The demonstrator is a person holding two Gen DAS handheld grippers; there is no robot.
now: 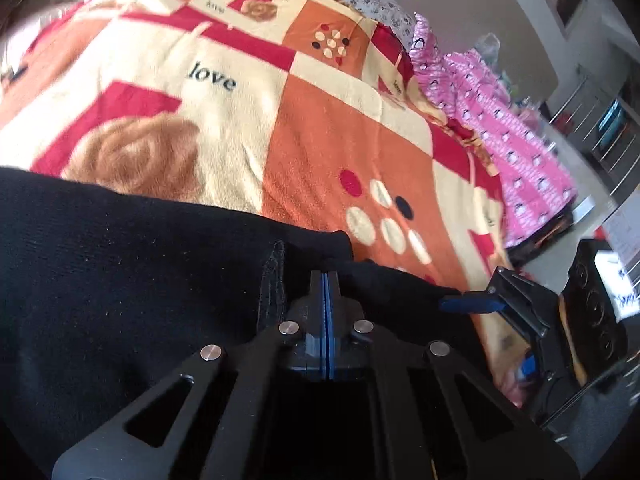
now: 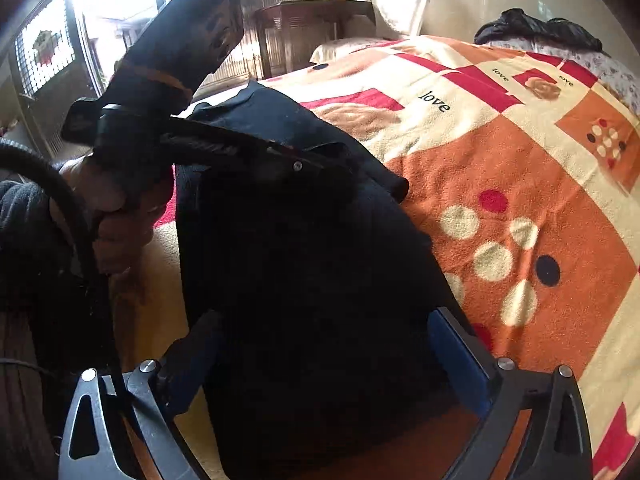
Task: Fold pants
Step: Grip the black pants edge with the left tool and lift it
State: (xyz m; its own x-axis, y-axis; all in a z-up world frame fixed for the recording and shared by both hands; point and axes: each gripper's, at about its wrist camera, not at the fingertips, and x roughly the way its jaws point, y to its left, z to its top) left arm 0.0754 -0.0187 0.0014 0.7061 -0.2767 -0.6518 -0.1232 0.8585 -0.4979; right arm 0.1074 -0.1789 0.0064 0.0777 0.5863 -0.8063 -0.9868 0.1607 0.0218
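Left wrist view: left gripper [image 1: 326, 276], jaws pressed together at the black pants [image 1: 120, 264], lower frame; right gripper [image 2: 332, 364] spread above them. Next, likely, a second pinch to fold.

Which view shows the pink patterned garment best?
The left wrist view: the pink garment lies in plain sight along the far edge of the blanket. The right wrist view does not show it at all.

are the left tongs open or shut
Shut: in the left wrist view the left tongs have their blue pads pressed together over the black pants.
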